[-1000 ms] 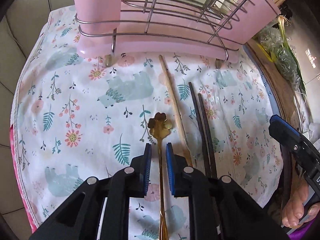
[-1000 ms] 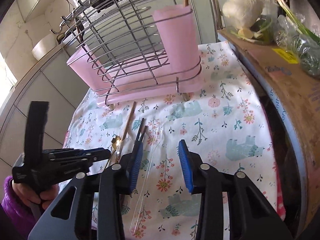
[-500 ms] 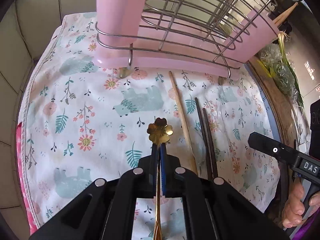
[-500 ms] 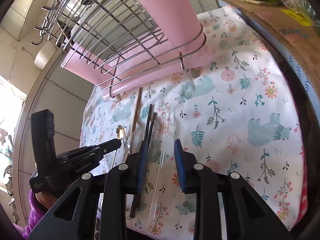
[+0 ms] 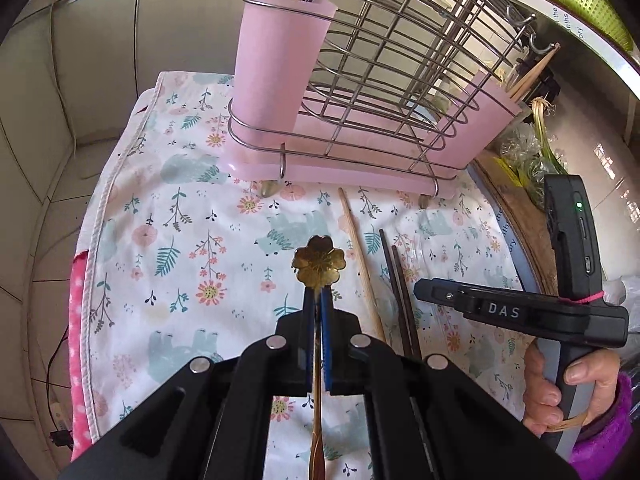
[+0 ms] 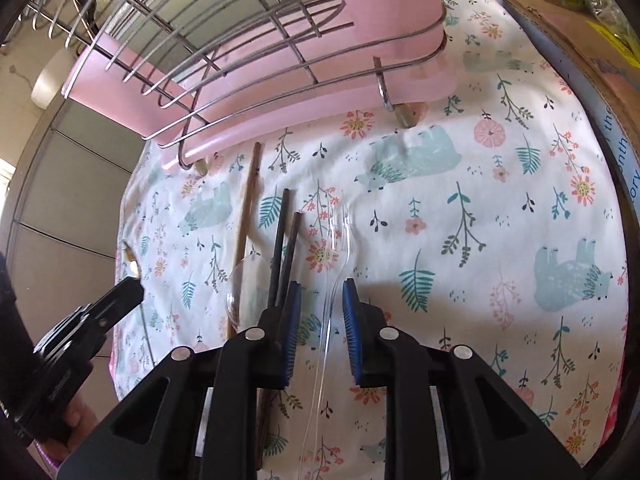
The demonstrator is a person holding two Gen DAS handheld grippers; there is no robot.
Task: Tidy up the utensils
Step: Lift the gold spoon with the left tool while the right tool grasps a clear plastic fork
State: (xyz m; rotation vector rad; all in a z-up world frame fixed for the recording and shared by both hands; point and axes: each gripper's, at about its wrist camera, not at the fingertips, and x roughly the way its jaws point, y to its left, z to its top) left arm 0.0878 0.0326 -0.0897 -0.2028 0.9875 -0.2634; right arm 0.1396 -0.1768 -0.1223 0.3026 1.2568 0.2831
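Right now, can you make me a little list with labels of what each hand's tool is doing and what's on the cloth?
left gripper: shut on gold flower spoon
right gripper: fingers apart around clear plastic spoon, not pressing it
lying on cloth: wooden chopstick, dark chopsticks
behind: pink rack with utensils in its cup

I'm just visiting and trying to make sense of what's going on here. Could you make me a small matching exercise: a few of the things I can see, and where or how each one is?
Things:
1. gold flower spoon
2. clear plastic spoon
3. dark chopsticks
4. pink cup

States:
A. standing in the wire rack, utensils poking out of it
B. lying on the floral cloth between two open blue pads
C. pinched by the left gripper
D. lying as a pair on the cloth, beside a wooden chopstick

Pairs: 1-C, 2-B, 3-D, 4-A
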